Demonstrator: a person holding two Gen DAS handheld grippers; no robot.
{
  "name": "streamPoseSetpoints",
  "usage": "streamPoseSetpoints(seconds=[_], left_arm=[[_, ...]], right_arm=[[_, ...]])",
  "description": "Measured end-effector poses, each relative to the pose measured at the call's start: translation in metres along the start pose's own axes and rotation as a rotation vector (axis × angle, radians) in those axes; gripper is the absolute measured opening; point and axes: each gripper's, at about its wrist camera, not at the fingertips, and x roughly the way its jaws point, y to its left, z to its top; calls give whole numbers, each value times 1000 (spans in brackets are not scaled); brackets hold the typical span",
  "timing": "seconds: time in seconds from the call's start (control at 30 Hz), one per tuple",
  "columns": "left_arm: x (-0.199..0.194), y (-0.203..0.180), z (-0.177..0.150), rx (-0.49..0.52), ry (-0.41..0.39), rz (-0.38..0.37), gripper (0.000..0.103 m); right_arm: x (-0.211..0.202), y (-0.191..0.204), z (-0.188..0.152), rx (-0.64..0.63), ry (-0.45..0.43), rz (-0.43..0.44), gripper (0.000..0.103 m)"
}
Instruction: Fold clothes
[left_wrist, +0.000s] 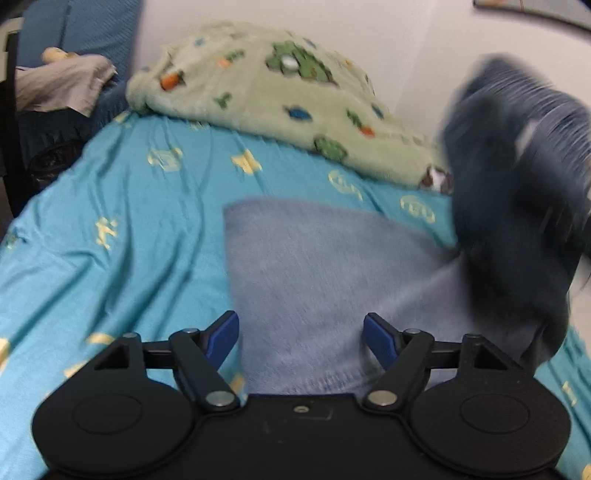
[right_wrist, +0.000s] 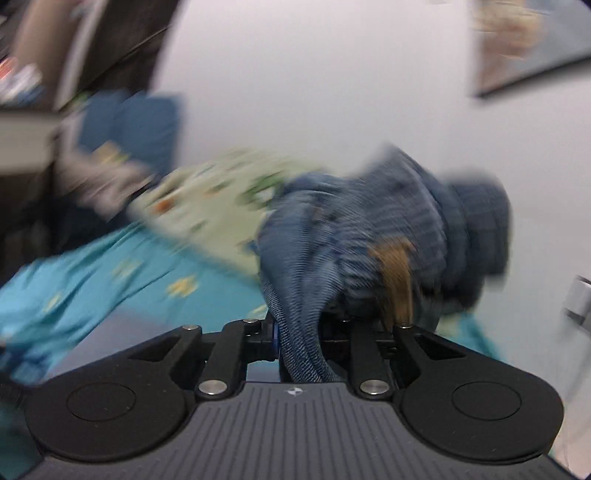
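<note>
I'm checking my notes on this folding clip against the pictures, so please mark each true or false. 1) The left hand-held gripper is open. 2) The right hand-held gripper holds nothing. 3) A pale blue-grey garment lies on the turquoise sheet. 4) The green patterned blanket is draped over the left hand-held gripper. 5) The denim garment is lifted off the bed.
1) True: the left hand-held gripper is open, its fingers apart above the pale blue-grey garment.
2) False: the right hand-held gripper is shut on the denim garment.
3) True: it lies flat on the turquoise sheet.
4) False: the green patterned blanket lies at the far side of the bed, by the wall.
5) True: it hangs bunched in the air.
</note>
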Motion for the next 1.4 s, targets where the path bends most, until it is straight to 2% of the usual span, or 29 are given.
streamPoseSetpoints(seconds=[0.13,0.2,0.27,0.47,0.57,0.63,0.7,0.87,0.97,1.07,1.13,1.2,1.3,1.4], left_arm=[[-20,11,10,-55,-76,-1,72],[-22,13,13,-79,-84,-11,72],[-21,13,14,-96,-77,-36,72],[-19,11,18,-98,-95,-119,72],[-16,11,18,-107,-90,-150,72],[-13,12,19,-120,-84,-159,72],[-9,14,19,-134,-78,-179,71],[5,14,21,-165,-43,-229,66],[10,16,21,-164,-28,-249,58],[11,13,23,-149,-25,-260,55],[10,13,25,-140,-34,-261,53],[9,13,25,-136,-42,-276,49],[11,14,27,-169,-33,-297,50],[17,20,27,-216,-14,-327,53]], right_arm=[[7,36,-20,-107,179,154,19],[11,52,-34,-206,256,199,19],[12,61,-42,-267,289,192,20],[1,49,-27,-167,351,144,27],[0,63,-32,-171,364,122,35],[-4,66,-33,-184,357,131,49],[-4,70,-33,-203,345,143,53],[-4,74,-30,-214,294,156,53],[3,78,-31,-218,278,159,53],[5,88,-34,-277,247,151,50],[5,90,-34,-291,236,143,43],[4,90,-33,-289,235,139,32],[3,86,-27,-256,237,136,23],[-2,90,-24,-264,230,129,18]])
